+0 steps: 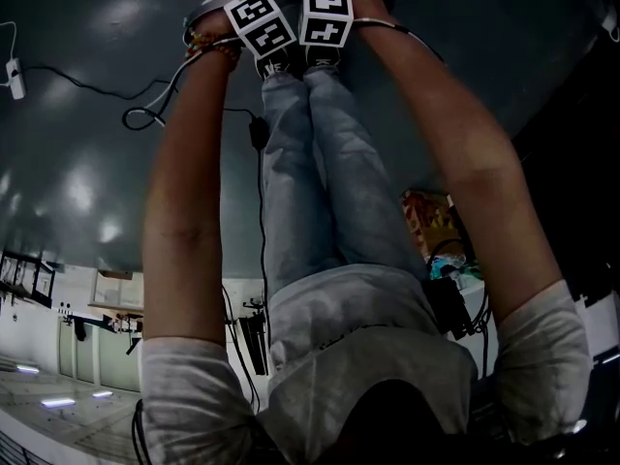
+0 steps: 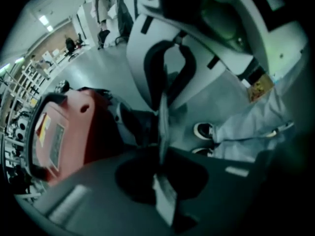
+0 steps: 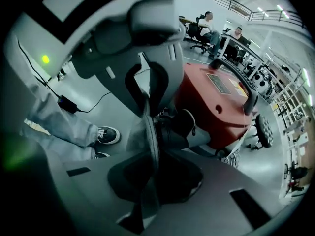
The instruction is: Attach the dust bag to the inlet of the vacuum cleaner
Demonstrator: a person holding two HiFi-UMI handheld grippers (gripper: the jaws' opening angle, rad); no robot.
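The red vacuum cleaner (image 2: 64, 132) stands on the grey floor, at the left of the left gripper view and on the right (image 3: 221, 102) of the right gripper view. A dark inlet collar (image 3: 182, 129) juts from its side toward the jaws. A thin grey sheet, the dust bag (image 2: 163, 117), shows edge-on between both pairs of jaws (image 3: 149, 132). The left gripper (image 2: 161, 132) and right gripper (image 3: 147, 136) face each other, each shut on it. In the head view only their marker cubes show, left (image 1: 260, 22) and right (image 1: 325, 15); the jaws are hidden.
The person's legs and shoes (image 3: 106, 134) stand close by the grippers. A black cable with an adapter (image 1: 259, 132) and a power strip (image 1: 14, 76) lie on the floor. A colourful box (image 1: 431, 221) sits behind. People sit at desks (image 3: 206, 26) far off.
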